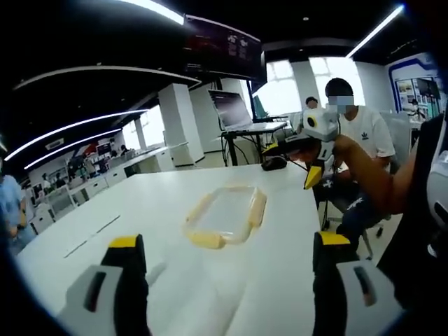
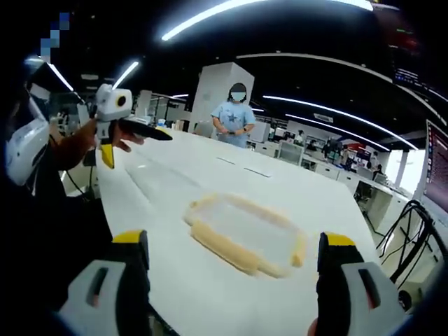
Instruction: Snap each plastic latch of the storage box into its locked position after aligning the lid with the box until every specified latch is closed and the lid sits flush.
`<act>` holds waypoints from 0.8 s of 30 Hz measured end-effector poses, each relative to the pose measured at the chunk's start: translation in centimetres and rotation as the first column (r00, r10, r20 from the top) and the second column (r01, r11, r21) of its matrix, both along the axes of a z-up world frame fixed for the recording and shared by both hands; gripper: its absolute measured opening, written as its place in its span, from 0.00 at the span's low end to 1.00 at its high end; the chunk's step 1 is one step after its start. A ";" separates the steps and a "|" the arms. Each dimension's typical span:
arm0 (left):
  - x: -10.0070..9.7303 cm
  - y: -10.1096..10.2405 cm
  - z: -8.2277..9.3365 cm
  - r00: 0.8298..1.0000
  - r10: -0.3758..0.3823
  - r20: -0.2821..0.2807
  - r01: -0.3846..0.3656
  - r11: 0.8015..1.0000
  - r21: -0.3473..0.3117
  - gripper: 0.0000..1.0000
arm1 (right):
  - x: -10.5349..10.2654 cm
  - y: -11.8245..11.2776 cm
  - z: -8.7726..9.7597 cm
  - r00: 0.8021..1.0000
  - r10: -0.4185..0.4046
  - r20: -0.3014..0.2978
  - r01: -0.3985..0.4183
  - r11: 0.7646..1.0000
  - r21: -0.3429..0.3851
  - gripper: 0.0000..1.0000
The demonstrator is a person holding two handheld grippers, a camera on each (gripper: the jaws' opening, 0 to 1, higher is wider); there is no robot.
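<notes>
The clear plastic storage box with yellow latches point(image 1: 225, 216) lay flat mid-table point(image 1: 140, 203), well clear of both grippers. Left gripper point(image 1: 227, 280) and right gripper point(image 2: 234, 276) hovered, jaws spread wide, empty. It looked light, stiff, slippery: press the latches at their edges.

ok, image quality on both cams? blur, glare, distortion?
Left gripper view: storage box soft and washed out against the white table, windows blown out behind. Right gripper view: box similarly blurred, ceiling light strips flare. Both show heavy fisheye curvature.

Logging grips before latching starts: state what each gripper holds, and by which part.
Nothing is held. The left gripper and right gripper are both open, apart from the storage box lying on the table.
</notes>
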State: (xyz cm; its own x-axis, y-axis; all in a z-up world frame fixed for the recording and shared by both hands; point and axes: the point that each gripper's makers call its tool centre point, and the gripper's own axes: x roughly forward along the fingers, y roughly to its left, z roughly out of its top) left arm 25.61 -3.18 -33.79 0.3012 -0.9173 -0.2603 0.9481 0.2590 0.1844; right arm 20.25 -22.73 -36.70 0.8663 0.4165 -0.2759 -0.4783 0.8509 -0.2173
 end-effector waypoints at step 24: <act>-0.5 -1.5 1.6 0.998 -0.044 0.037 0.043 0.999 0.031 0.97 | -0.7 -1.5 2.5 1.000 -0.010 0.030 0.012 0.998 -0.065 1.00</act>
